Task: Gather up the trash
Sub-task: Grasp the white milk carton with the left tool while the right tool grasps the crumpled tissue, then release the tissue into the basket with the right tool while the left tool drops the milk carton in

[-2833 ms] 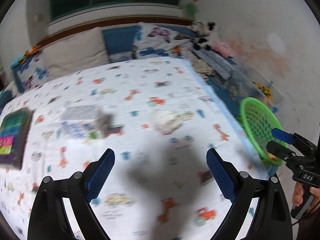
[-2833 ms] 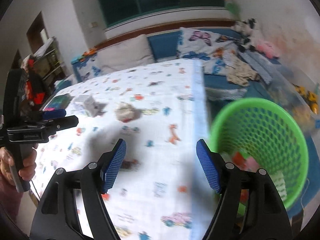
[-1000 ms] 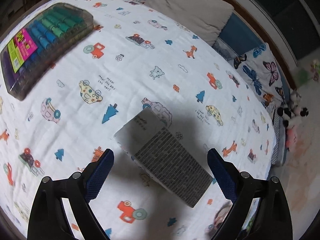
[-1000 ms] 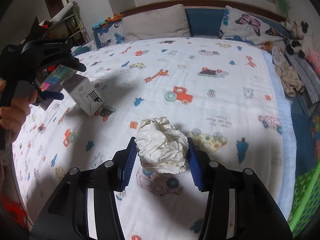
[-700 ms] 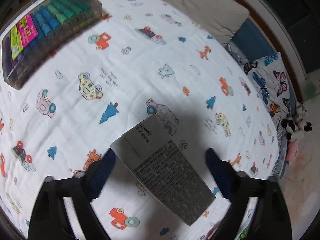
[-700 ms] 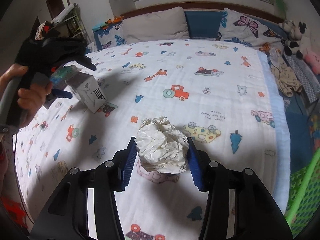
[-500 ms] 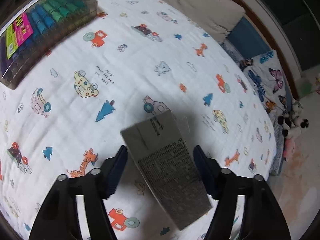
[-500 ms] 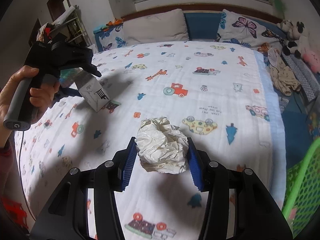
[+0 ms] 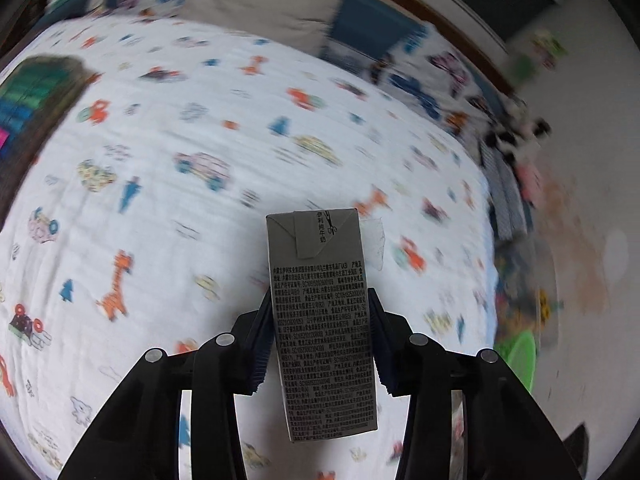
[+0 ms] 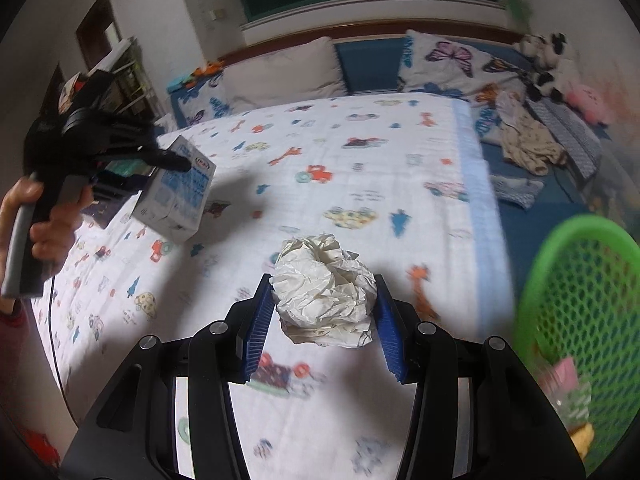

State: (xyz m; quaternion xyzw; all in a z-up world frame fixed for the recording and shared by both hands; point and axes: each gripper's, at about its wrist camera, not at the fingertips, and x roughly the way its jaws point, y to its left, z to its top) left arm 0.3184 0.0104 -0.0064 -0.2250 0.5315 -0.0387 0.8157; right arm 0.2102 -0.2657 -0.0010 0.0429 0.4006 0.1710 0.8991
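Both grippers black plastic w/ blue ribbed pads (image 10: 260, 320) & silver screws (image 9: 224, 339) on linkage arms. Left gripper (image 10: 120, 148) has grey handle, thin black cable below. Hand (image 10: 44, 216) w/ dark red sleeve (image 10: 10, 320).

Matt cardboard carton (image 9: 320, 320), crumpled paper ball (image 10: 326, 292) (rough), green plastic mesh basket (image 10: 580, 280)

Left view: my bed (image 9: 168, 216) smears with motion blur, only the carton (image 9: 320, 320) stays sharp. Right view is steadier, soft room light, dark shadows across the sheet (image 10: 360, 184), basket (image 10: 580, 300) blurry at the warped fisheye edge, corners black.
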